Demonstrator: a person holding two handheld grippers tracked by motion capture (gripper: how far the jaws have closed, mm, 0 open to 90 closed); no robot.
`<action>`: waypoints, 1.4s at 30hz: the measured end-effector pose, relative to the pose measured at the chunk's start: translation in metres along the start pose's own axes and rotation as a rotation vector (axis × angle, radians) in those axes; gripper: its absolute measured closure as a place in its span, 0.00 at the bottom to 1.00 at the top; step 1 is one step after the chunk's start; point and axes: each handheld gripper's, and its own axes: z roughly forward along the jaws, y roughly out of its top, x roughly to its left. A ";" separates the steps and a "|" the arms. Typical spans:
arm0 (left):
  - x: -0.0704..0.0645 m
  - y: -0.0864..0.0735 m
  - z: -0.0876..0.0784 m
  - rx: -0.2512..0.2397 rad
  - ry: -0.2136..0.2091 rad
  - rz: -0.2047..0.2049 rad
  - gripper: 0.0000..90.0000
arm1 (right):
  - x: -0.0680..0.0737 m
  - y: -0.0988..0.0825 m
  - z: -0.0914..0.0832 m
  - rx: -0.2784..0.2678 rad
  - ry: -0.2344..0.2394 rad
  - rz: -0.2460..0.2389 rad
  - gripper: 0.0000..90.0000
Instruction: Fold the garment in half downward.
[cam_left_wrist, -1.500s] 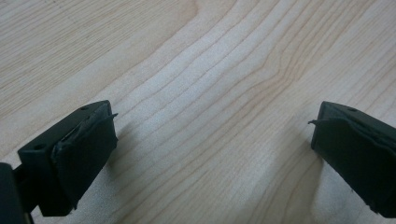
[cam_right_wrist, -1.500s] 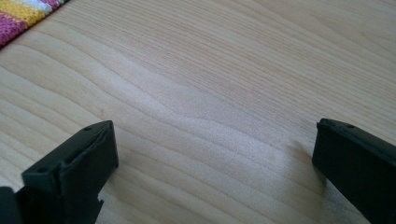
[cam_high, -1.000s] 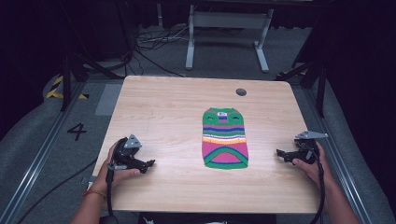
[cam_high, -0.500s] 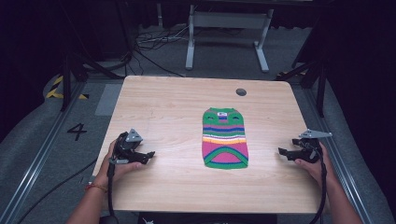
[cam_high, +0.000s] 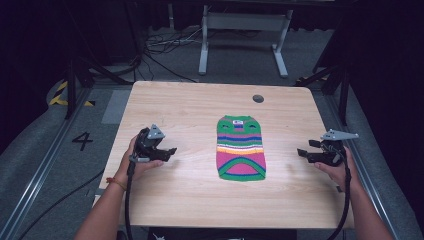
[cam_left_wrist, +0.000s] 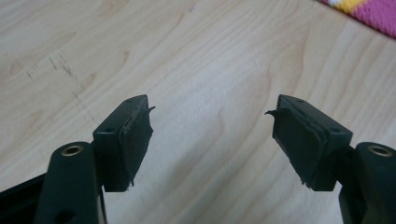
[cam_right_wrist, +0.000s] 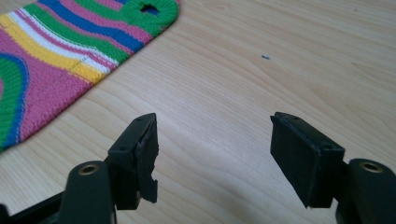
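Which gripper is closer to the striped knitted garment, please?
Left gripper, slightly: open, just off the striped knitted garment's left edge. Right gripper, open, is farther off its right edge.

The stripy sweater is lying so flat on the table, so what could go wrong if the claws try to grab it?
The stripy sweater lies flat on the table, so an open claw might scrape wood or pinch just one layer. The left claw and right claw sit on opposite sides; uneven pulls could bunch or skew it.

A small striped knitted sweater (cam_high: 240, 148) lies flat on the light wooden table (cam_high: 200, 110), about midway across. The left gripper (cam_high: 167, 151) sits to its left, the right gripper (cam_high: 303, 153) to its right, both well apart from it.
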 end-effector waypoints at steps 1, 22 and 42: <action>0.000 0.004 0.003 0.000 -0.005 0.004 0.32 | 0.000 0.004 0.001 0.004 -0.003 0.000 0.37; -0.019 0.072 0.057 -0.047 -0.044 0.042 0.44 | 0.021 0.076 0.059 -0.017 0.059 -0.108 0.50; -0.040 0.123 0.133 -0.020 -0.087 0.002 0.71 | 0.027 0.109 0.142 0.048 0.082 -0.128 0.73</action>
